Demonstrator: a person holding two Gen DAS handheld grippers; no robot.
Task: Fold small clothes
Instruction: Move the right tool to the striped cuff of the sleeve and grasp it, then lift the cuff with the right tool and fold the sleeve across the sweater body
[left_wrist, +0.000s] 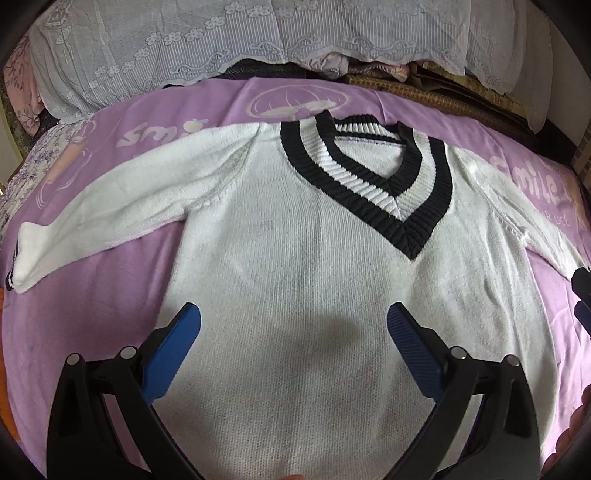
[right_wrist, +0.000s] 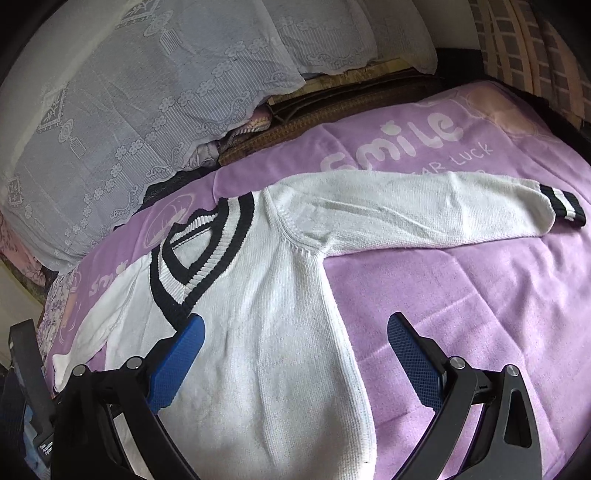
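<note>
A purple blanket (left_wrist: 92, 314) printed "Smile" is spread over the bed. A white knit sweater (left_wrist: 295, 295) is laid flat on it, front up, both sleeves spread toward the side edges; a black-and-white ribbed V-neck (left_wrist: 369, 184) is noted. The left gripper (left_wrist: 294, 321) is held wide open above the body, nothing gripped. The right gripper (right_wrist: 295, 332) is likewise open over the sweater's side edge.

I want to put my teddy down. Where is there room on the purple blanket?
Free: the purple blanket below the right sleeve and beside the sweater body, and a smaller patch under the left sleeve. Crowded: the far edge, where the lace cloth covers a pile.
</note>
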